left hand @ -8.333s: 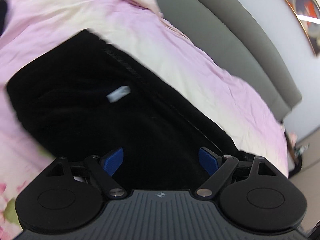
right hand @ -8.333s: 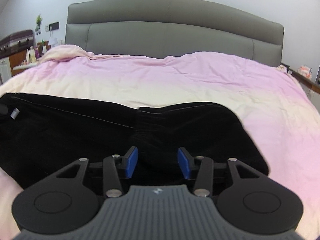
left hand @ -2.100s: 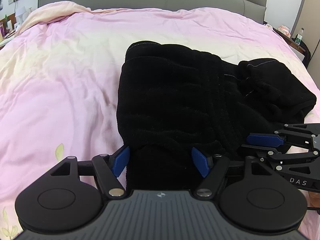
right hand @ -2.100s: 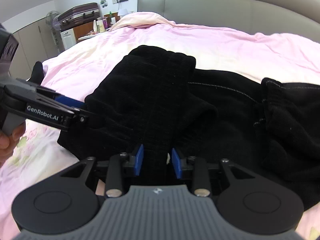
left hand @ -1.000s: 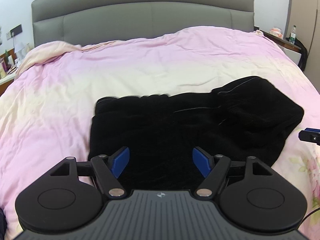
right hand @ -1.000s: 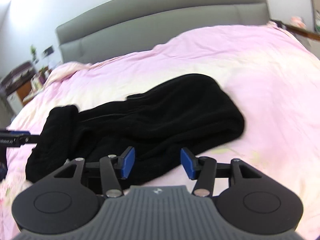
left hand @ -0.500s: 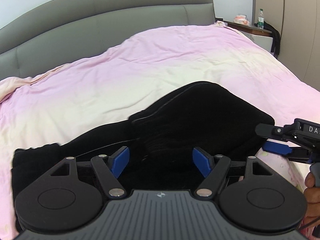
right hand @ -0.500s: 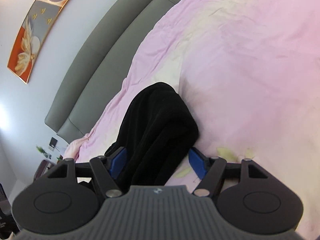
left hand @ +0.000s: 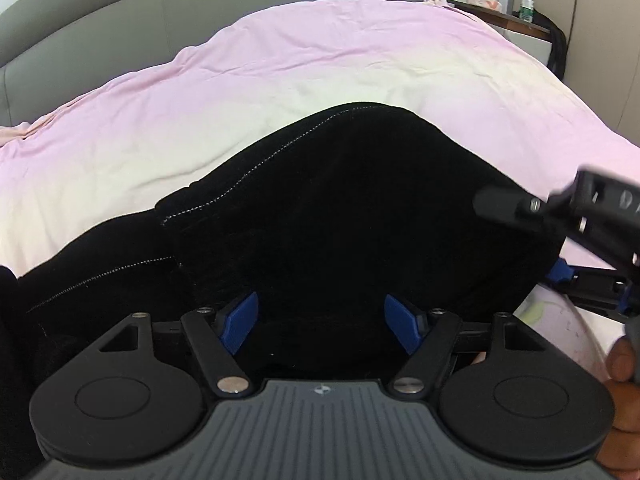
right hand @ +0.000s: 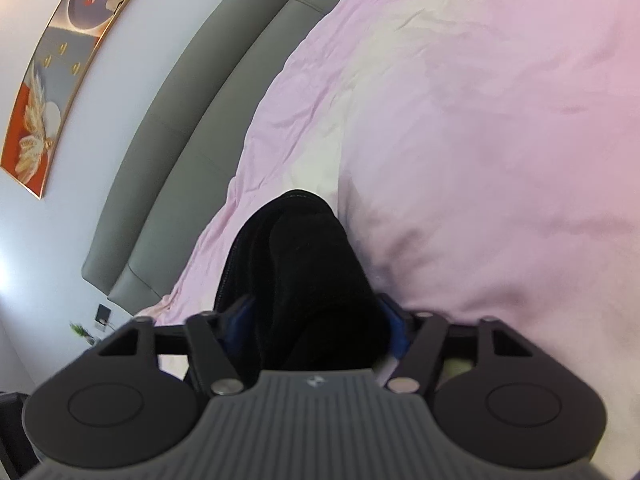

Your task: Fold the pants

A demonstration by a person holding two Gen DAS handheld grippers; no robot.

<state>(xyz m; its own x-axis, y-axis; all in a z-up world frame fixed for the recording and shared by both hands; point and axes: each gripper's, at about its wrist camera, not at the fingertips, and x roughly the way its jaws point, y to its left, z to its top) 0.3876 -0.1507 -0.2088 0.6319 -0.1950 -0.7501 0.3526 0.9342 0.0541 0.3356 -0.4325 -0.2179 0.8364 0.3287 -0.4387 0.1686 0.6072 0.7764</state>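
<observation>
Painting [right hand: 52,92] right view only, bottle [left hand: 527,2] left

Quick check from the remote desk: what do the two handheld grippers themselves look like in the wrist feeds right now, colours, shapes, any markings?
Both match: the left gripper and the right gripper have blue finger pads on black linkage arms with silver pivot screws, two round black discs, and a ribbed grey body bearing a small white logo. From the left wrist view, the right gripper's side carries partly readable white lettering. No cables show.

Fuzzy, seemingly fleece pants [left hand: 360,208]
</observation>
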